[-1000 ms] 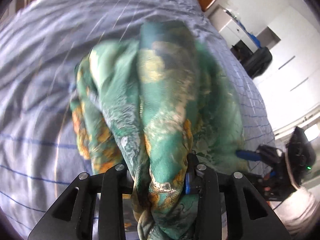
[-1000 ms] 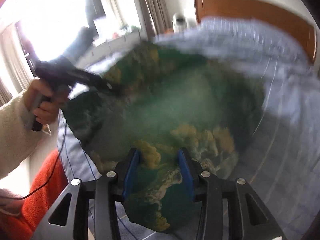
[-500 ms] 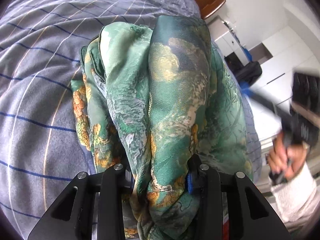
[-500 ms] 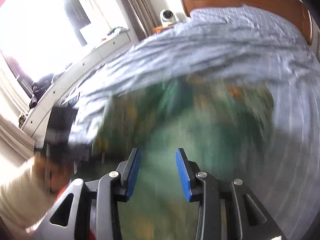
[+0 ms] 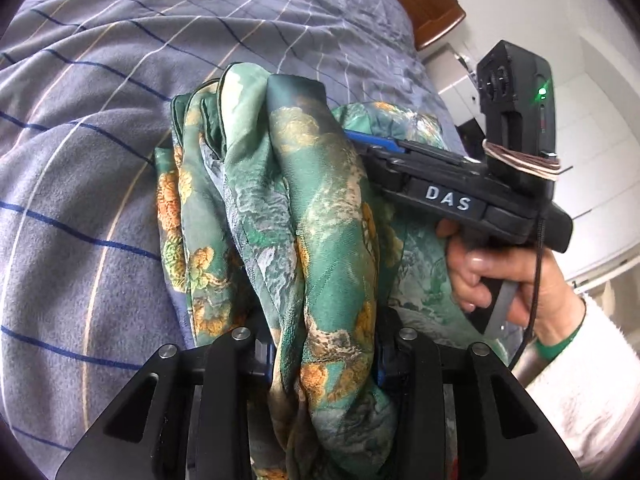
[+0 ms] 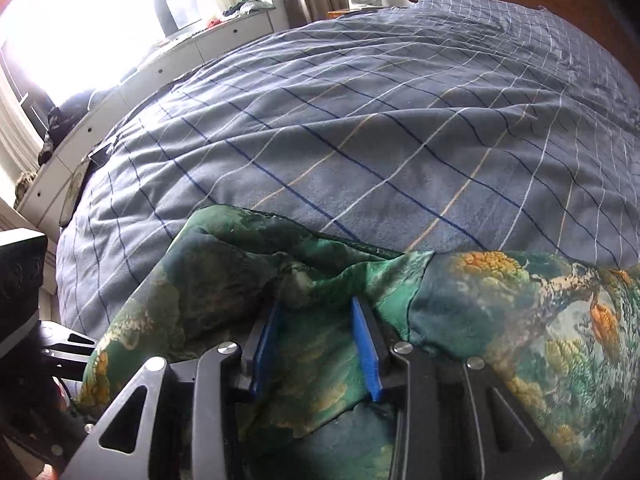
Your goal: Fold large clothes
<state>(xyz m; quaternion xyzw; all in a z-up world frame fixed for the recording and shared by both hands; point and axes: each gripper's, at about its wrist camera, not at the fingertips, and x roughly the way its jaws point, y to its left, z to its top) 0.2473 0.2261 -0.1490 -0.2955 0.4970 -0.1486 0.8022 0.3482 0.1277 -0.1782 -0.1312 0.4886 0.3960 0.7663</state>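
Green printed silk, the garment (image 5: pixel 320 216), hung bunched between the jaws of the left gripper (image 5: pixel 324 354), which kept its clamp on a thick gather of folds, as it had a second before. What changed was on the other side. The right gripper (image 6: pixel 316 344), which a second earlier had pinched the cloth's edge, had let go half a second back and swung round in a blur; it now lay low with its jaws parted, blue pads (image 6: pixel 366 350) wide of each other, the fabric slack between and beyond them but not pinched. In the left view, the right gripper (image 5: pixel 352 136) came in from the right of the jaws, its tips nosing into the folds just ahead of the left's hold, the hand (image 5: pixel 504 276) squeezing the grip.

The garment rested on the grey checked bed cover (image 6: pixel 400 120), spilling from the left jaws out across the bed, and draped to the right of the right gripper's fingers.

The release suggested one fold had been carried over and a regrip was under way: the right gripper appeared to be hunting a fresh edge. The cloth looked slippery and crumpled, so the pile seemed far from a tidy fold.
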